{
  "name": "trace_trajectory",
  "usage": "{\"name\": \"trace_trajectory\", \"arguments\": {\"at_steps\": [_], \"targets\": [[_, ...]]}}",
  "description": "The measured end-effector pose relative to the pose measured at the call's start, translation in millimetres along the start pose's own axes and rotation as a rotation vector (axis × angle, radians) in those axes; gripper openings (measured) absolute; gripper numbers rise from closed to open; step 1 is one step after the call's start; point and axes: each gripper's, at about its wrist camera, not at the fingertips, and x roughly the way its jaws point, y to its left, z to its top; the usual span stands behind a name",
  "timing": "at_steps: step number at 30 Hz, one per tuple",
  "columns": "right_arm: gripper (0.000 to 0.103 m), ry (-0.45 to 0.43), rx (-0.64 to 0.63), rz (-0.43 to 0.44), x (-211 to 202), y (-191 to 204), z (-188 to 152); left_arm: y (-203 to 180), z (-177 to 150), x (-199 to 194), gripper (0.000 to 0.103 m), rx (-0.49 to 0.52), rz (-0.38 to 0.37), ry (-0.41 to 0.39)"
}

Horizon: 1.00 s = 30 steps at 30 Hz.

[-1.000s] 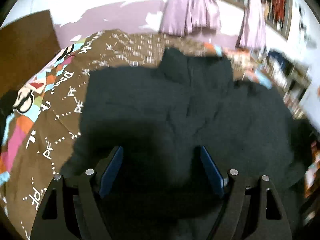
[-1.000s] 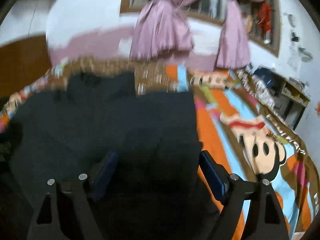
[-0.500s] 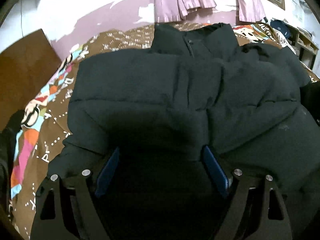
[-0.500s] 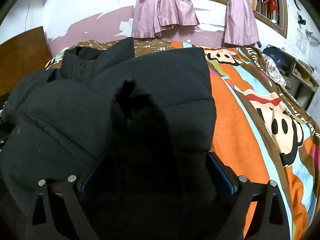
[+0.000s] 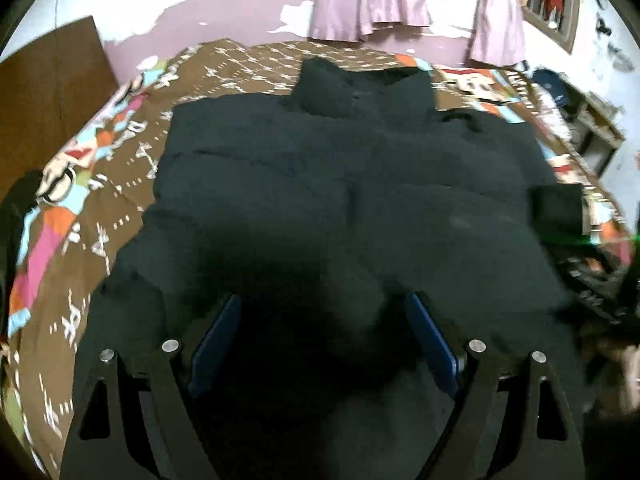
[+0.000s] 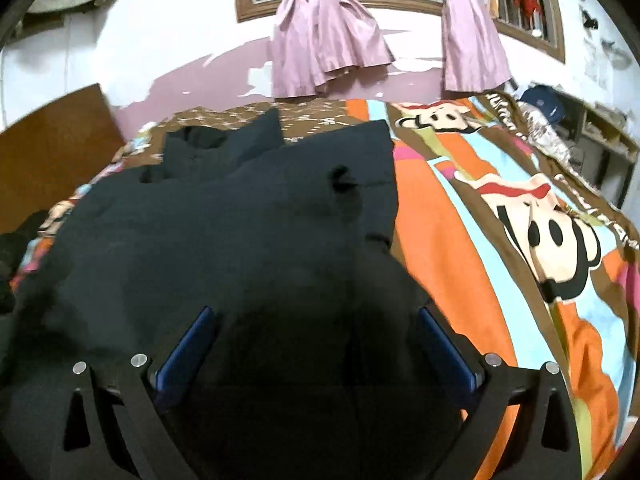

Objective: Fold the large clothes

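A large black puffer jacket (image 5: 340, 184) lies spread on the bed, collar toward the far wall; it also shows in the right wrist view (image 6: 240, 232). My left gripper (image 5: 324, 320) has its blue pads wide apart, with a bulge of the jacket's near edge between them. My right gripper (image 6: 316, 328) is likewise wide apart around the jacket's near right part. Whether the fabric is pinched is hidden in the dark folds.
The bed has a brown and multicoloured cartoon bedspread (image 6: 500, 240), bare to the right of the jacket. A wooden headboard (image 5: 48, 80) stands at left. Pink curtains (image 6: 328, 48) hang on the far wall. Cluttered shelves (image 6: 600, 128) stand at right.
Both grippers have pulled back and lowered since half a second ago. The jacket, then lifted and bunched close to the cameras, now lies flatter on the bed.
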Motion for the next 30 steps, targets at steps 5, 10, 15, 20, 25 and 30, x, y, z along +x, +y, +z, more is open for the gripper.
{"name": "trace_trajectory", "arguments": {"at_steps": [5, 10, 15, 20, 25, 30], "targets": [[0.103, -0.021, 0.005, 0.068, -77, 8, 15, -18, -12, -71, 0.101, -0.053, -0.082, -0.062], [0.103, 0.024, -0.082, 0.147, -146, 30, 49, -39, -13, -140, 0.101, -0.056, -0.116, -0.095], [0.103, 0.083, -0.086, 0.232, -181, 47, 79, -54, 1, -198, 0.101, -0.098, -0.101, -0.095], [0.103, 0.109, -0.047, 0.257, -208, 58, 101, -69, 22, -249, 0.101, -0.106, -0.114, -0.053], [0.103, 0.094, -0.012, 0.239, -228, 61, 122, -81, 31, -305, 0.101, -0.092, -0.079, -0.093], [0.103, 0.115, -0.003, 0.182, -215, 66, 147, -74, 49, -337, 0.101, -0.109, -0.041, -0.17]]}}
